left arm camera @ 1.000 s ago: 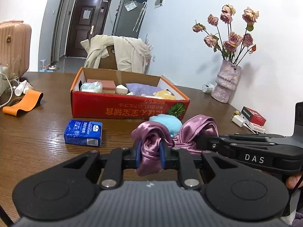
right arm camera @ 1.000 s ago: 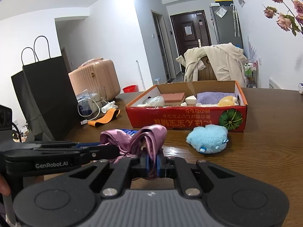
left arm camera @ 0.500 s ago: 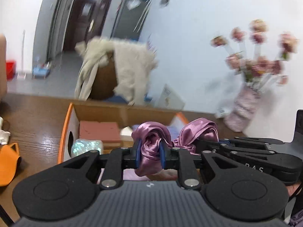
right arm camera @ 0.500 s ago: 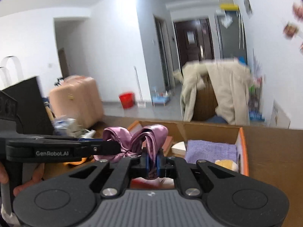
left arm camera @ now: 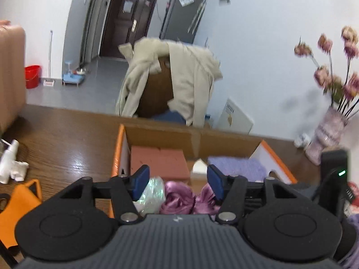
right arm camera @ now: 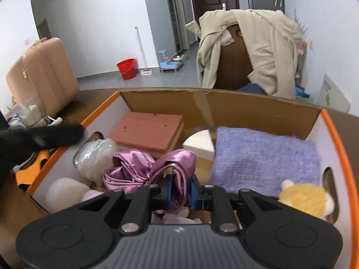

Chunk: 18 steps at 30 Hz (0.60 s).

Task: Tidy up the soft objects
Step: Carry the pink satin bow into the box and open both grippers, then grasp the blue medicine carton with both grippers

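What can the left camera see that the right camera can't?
Only the left view shows the vase of flowers, the white bottle on the table and the left gripper, its jaws open. Only the right view shows the yellow plush, and the right gripper shut on the scarf. Both show the box, the pink sponge, the purple towel, the scarf and the red bucket.

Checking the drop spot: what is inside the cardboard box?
The box holds a pink sponge, purple cloth, yellow plush, white wedge, wrapped bundle and satin scrunchie. Its floor is mostly covered.
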### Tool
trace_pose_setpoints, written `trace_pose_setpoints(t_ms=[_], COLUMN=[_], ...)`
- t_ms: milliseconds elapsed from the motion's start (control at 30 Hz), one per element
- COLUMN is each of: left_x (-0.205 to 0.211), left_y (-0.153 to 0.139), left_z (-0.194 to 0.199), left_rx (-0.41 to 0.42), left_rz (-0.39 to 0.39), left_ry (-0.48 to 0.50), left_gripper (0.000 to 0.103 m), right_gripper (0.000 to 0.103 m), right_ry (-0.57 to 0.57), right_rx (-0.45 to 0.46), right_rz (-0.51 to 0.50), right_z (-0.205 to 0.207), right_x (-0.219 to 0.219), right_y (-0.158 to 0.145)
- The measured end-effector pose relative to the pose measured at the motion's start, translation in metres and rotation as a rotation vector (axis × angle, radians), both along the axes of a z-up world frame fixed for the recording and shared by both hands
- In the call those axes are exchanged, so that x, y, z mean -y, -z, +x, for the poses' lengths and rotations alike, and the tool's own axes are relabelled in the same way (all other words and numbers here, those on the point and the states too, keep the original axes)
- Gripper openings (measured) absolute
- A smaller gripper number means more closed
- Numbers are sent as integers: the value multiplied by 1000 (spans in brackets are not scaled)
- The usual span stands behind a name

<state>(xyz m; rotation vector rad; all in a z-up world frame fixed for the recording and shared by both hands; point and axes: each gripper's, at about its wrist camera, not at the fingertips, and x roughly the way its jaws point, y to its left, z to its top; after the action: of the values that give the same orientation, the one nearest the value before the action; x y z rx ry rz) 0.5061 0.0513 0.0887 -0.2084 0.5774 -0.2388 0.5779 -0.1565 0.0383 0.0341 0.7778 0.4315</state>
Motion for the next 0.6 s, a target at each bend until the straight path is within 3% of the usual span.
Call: trace_pose_setpoints(t_ms=[33,67,133,300,467,600], left_x=[-2,-2,-2,-9,-23,-28], left_y=[-6,-11,-21,-39,-46,-51], left_z=[-5,-12,-28,-73,-120,-164], left_rx=[10,20,52,107,112,158], left_rz=[-8,-5,23,59,71,93], left_ry=[6,11,18,-22,-69,-80], left_gripper=[64,64,68,74,74,79], right_gripper=[26,40,55,56,56,58], right_ry=[9,24,46,57,70,81], right_rx=[0,2,23,108,244,372], right_rz=[8,7,24,36,30,82], right_z=[-2,-4,-13,-53,-124,-189], right_x=[2,5,15,40,60,73], right_y=[-1,-4,-12,-45,-93,-123])
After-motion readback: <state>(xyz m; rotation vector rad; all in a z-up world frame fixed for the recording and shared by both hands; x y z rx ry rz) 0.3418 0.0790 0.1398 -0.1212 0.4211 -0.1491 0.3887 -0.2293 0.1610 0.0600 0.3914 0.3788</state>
